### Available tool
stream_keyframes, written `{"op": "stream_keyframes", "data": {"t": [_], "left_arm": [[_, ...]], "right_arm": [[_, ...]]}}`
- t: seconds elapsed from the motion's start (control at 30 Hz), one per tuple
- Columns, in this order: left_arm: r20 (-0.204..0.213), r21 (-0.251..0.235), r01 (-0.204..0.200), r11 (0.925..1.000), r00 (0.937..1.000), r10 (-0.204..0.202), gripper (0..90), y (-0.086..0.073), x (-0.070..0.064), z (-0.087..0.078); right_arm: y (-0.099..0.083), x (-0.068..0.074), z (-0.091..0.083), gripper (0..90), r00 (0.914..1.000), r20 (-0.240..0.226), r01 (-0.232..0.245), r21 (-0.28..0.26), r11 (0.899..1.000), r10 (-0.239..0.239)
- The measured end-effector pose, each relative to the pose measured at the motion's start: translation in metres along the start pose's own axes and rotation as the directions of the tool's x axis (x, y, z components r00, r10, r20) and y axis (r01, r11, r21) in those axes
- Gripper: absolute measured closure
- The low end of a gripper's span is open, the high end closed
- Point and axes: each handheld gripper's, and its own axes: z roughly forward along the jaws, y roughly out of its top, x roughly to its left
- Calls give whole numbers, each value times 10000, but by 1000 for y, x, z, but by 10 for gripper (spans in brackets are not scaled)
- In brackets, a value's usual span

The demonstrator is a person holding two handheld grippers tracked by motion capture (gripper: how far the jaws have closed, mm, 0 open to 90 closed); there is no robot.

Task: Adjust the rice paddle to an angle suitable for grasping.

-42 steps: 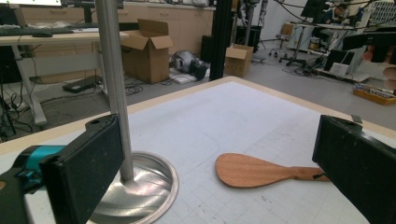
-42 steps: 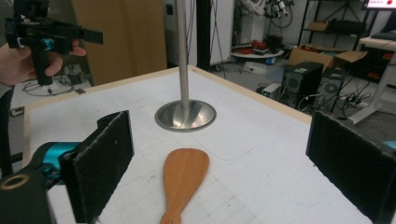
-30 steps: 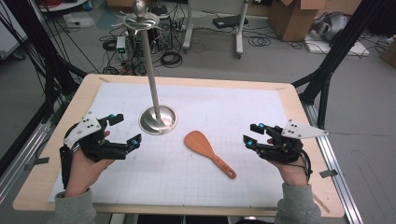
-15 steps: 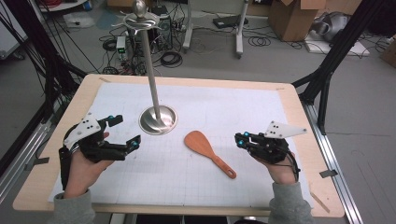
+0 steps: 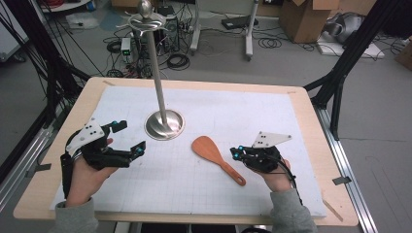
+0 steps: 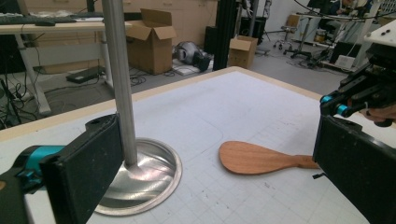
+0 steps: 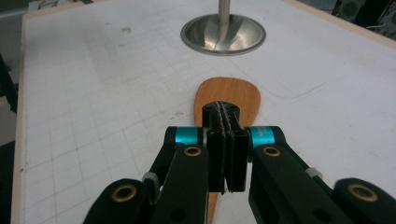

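Right now, closed right tongs (image 7: 226,140) hover above wooden spatula (image 5: 216,158).

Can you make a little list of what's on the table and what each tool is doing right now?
table: wooden table with a white grid mat on it
stand: shiny metal pole stand, upright, left of middle
spatula: wooden spatula lying flat on the mat, blade toward the stand
left tool: left tool open, holding nothing, beside the stand's base
right tool: right tool shut, holding nothing, by the spatula's handle
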Motion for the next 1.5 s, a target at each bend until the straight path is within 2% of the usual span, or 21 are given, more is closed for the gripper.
{"op": "stream_keyframes", "data": {"t": [0.23, 0.37, 0.4, 0.5, 0.6, 0.67, 0.9, 1.07, 1.27, 1.33, 1.5], "left_arm": [[-7, 58, 17, 10000, 10000, -17, 28, -1, 0, 0], [-41, 114, 22, 9999, 10000, -21, 28, -2, 1, 0], [-51, 106, 49, 9999, 10000, -49, 28, -3, 1, -1], [-49, 111, 54, 9999, 10000, -54, 28, -3, 1, -1], [-57, 129, 59, 9999, 10000, -58, 28, -4, 2, -1], [-75, 124, 92, 9999, 9999, -91, 28, -4, 2, -2], [-95, 162, 113, 9998, 9999, -111, 28, -5, 3, -2], [-86, 235, 152, 9996, 9999, -150, 28, -6, 3, 1], [-123, 252, 155, 9996, 9998, -152, 28, -7, 4, 0], [-148, 252, 174, 9995, 9997, -170, 28, -7, 4, 0], [-151, 343, 139, 9993, 9998, -134, 28, -9, 4, 0]], "right_arm": [[-8, 1, 19, 894, 9999, -128, 110, 430, 9990, -105], [-12, 3, 28, 894, 9990, -456, 50, 773, 9970, -15], [-14, 4, 33, 895, 9980, -631, 42, 1014, 9948, 22], [-16, 5, 37, 895, 9967, -807, 48, 1257, 9921, 54], [-22, 9, 46, 895, 9937, -1110, 44, 1877, 9822, 168], [-23, 9, 47, 895, 9928, -1177, 7, 1993, 9799, 233], [-28, 9, 52, 895, 9923, -1196, -25, 2292, 9734, 307], [-31, 12, 57, 895, 9909, -1304, 10, 2628, 9648, 345], [-32, 8, 54, 896, 9892, -1365, -148, 2727, 9620, 539], [-33, 4, 51, 896, 9897, -1236, -346, 2813, 9590, 720], [-34, -1, 48, 896, 9926, -892, -542, 2864, 9566, 829]]}}
